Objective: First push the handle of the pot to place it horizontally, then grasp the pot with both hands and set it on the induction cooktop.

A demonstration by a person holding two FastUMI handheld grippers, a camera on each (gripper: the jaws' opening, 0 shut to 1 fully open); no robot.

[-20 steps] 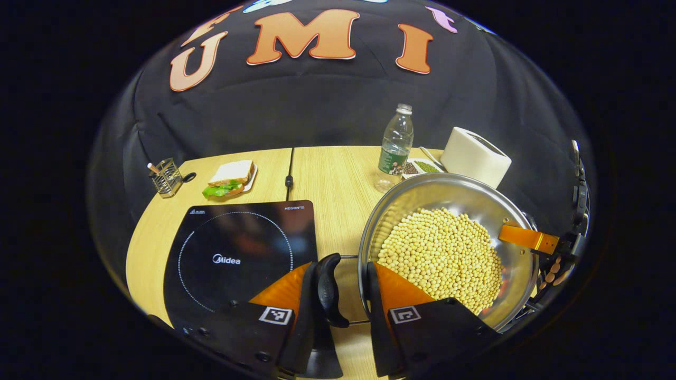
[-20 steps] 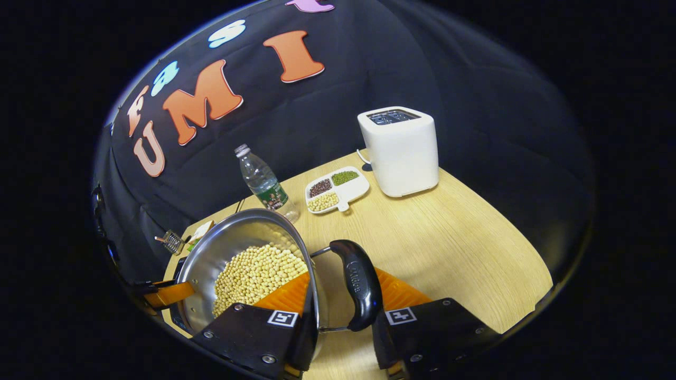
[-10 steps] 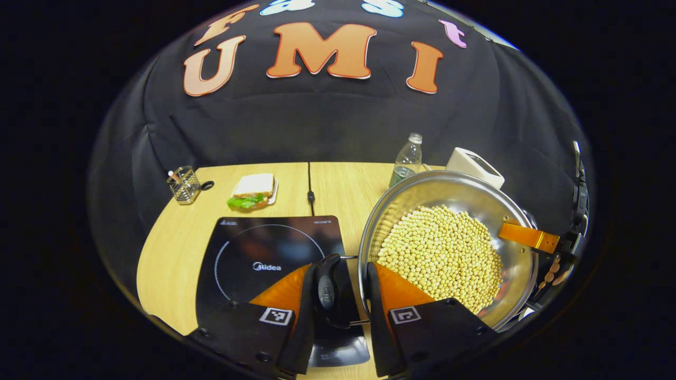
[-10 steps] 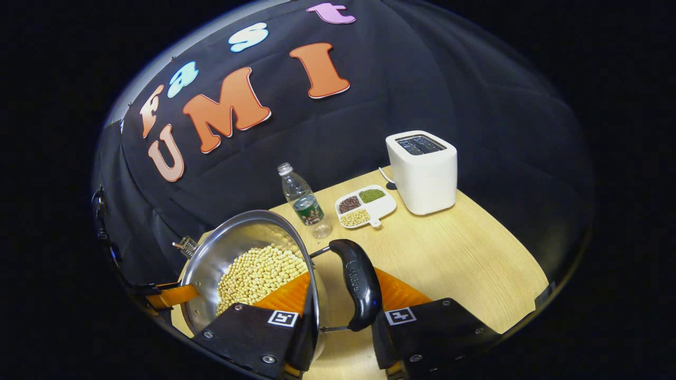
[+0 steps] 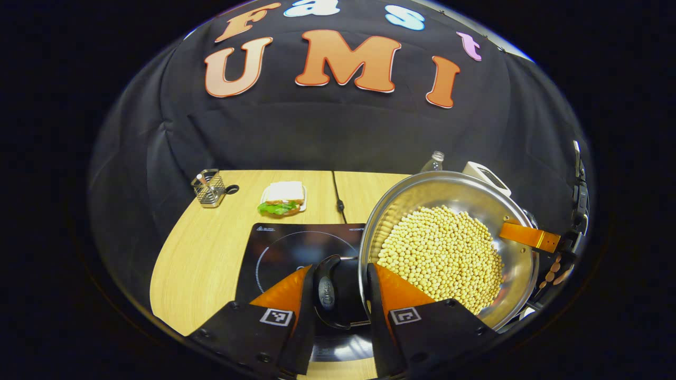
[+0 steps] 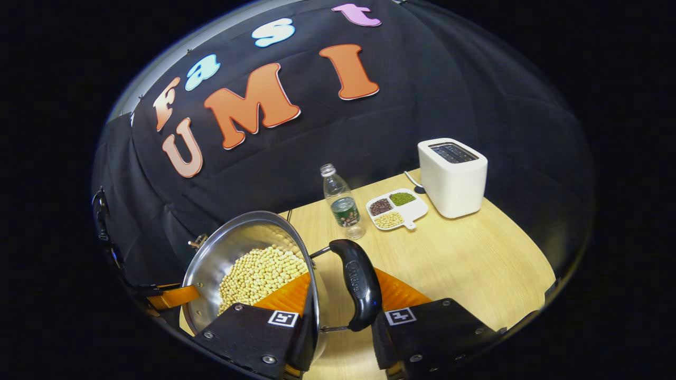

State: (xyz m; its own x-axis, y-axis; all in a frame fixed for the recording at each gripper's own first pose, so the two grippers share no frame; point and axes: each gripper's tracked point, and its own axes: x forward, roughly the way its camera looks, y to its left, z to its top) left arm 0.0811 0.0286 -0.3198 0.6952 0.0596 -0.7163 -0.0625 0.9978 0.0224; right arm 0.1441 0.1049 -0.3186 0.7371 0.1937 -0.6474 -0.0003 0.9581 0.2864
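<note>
I've got both grippers, left (image 5: 340,301) and right (image 6: 338,316), jaws clamped on the pot's (image 5: 449,195) handles, above the cooktop (image 5: 285,245).

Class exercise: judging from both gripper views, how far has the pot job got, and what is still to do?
Done: both handles lie flat. In hand: the left claw grips one handle, the right claw the other, with the pot of beans raised and reaching over the cooktop. Left: centre the pot over the cooktop ring, lower it and let go.

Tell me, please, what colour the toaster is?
White; the toaster shows best in the right gripper view.
</note>
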